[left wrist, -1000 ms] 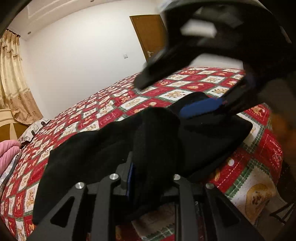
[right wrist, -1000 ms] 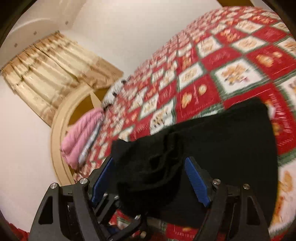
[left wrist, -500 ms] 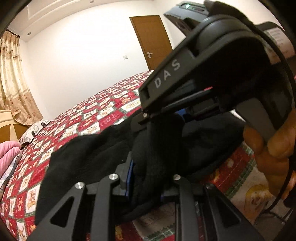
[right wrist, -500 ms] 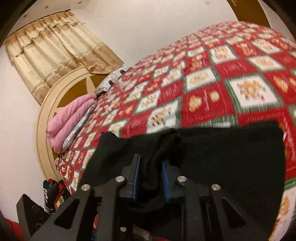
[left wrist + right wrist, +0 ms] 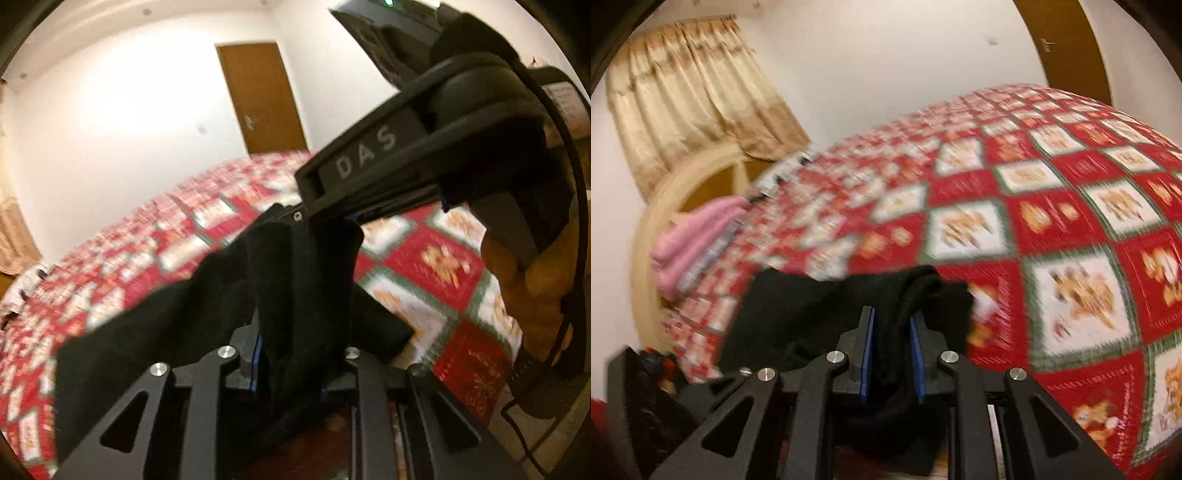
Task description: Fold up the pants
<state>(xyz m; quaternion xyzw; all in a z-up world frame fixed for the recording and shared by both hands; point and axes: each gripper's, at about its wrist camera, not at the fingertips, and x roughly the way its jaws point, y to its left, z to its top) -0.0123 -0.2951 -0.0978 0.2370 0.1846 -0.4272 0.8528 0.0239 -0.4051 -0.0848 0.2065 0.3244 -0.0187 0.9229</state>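
My left tongs [image 5: 291,332] pinch a bunched fold of the black pants [image 5: 177,325]. My right tongs [image 5: 892,332] clamp another bunch just ahead, the rest draping onto the quilted bed [image 5: 1071,206] below.

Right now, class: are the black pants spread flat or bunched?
Bunched: black pants gathered between the right gripper fingers, draping unevenly over the quilt.

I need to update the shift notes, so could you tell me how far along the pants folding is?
Done: both grippers have a grip. The left gripper and right gripper each have jaws shut on bunched black pants. In hand: the fabric hangs between them above the red patchwork bedspread. Left: no neat fold shows yet, so laying down and folding remain.
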